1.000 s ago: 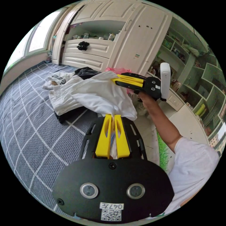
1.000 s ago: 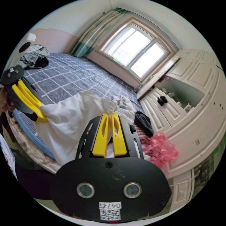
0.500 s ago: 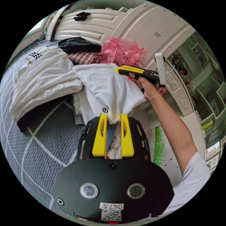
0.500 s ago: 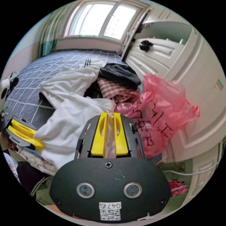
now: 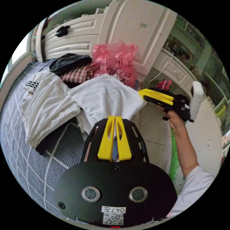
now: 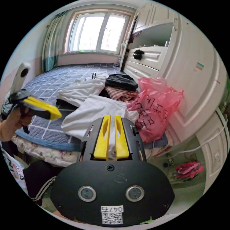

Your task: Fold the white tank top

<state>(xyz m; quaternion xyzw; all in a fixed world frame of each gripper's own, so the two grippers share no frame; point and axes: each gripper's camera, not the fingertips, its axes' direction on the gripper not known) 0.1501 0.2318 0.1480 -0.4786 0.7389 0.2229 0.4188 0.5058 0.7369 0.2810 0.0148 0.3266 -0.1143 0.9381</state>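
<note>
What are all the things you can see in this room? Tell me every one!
white tank top: 1, white, bed corner, next to the pile of clothes
striped garment: 1, white with black stripes, on the bed
black garment: 1, black, top of the pile
checked garment: 1, red and white, under the black one
plastic bag: 1, pink, between the pile and the wardrobe
bed cover: 1, grey-blue with white grid
wardrobe: 1, cream, beside the bed
window: 1, bright, beyond the bed
left tool: 1, yellow and black, over the tank top
right tool: 1, yellow and black, at the tank top
hand: 1, holding the right tool
</note>
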